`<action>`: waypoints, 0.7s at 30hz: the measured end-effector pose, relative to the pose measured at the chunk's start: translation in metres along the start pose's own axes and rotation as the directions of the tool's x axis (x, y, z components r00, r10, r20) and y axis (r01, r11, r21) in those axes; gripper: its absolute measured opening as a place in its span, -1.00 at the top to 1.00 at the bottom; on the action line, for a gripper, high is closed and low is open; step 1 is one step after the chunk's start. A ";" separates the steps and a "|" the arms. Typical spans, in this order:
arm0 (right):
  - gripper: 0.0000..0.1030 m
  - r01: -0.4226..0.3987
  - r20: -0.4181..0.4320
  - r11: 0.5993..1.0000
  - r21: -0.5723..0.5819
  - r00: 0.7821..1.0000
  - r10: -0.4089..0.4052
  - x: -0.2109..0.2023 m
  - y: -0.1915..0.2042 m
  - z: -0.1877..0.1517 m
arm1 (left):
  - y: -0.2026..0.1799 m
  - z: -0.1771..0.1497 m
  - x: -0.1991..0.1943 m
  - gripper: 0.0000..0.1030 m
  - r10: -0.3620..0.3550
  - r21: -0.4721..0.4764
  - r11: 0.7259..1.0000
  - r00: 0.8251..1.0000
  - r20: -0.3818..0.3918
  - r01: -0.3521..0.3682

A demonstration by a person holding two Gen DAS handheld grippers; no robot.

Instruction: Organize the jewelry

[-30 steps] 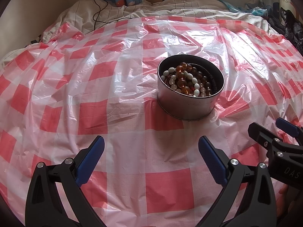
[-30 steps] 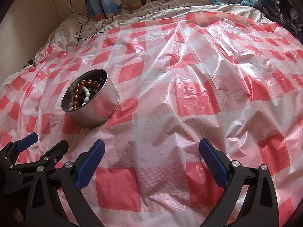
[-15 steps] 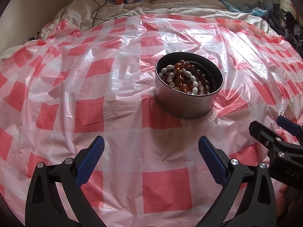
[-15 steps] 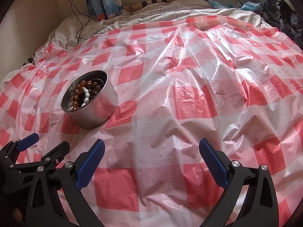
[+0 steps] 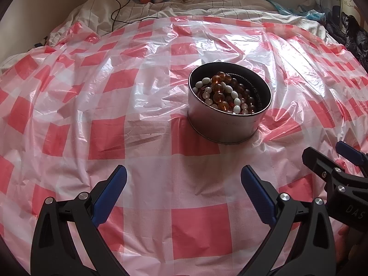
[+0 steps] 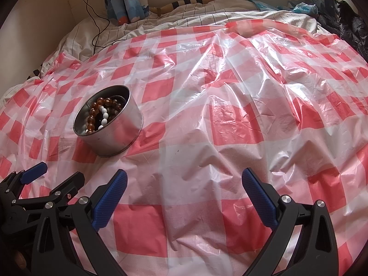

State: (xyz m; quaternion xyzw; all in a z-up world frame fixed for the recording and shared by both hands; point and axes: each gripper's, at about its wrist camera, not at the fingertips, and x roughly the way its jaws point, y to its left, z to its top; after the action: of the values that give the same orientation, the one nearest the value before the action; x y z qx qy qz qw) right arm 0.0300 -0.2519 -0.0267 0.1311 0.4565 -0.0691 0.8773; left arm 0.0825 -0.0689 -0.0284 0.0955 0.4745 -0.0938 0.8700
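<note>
While both tools hover low over the crinkled red-and-white checked plastic sheet [image 5: 147, 142], we locate the task's thing, a round, shallow, lidless silver metal tin [image 5: 226, 126], standing upright on that sheet and touched by neither tool. From the left gripper [image 5: 184, 191], whose blue-padded fingers [image 5: 110, 193] are spread wide with nothing between them, the tin lies ahead and slightly to the right, near but apart. From the right gripper [image 6: 184, 193], likewise spread and empty, the same tin [image 6: 115, 135] lies ahead and well to the left, so we judge the left gripper the nearer and better aligned of the two. Being round, the tin has no long axis; its open mouth faces up, so we judge a reach from above the likeliest way in. Inside lies a tangled heap of bead strings: amber-brown glassy round beads [image 5: 218, 87], white oval beads [image 5: 228, 89], and a thin dark beaded strand [image 5: 254, 89] curving along the far inner wall. We count one tin, two grippers and at least three kinds of strand; how many separate pieces they make we cannot tell. No jewelry lies on the sheet outside the tin
</note>
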 end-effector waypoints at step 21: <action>-0.85 0.001 -0.002 1.000 0.001 1.000 -0.001 0.001 -0.001 0.000 | 0.000 0.001 0.002 -0.85 0.014 -0.001 1.000 1.000 -0.017 -0.014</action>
State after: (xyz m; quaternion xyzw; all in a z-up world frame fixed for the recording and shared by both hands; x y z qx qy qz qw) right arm 0.0302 -0.2528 -0.0278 0.1313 0.4575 -0.0695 0.8767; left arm 0.0844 -0.0695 -0.0297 0.0992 0.4813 -0.0869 0.8666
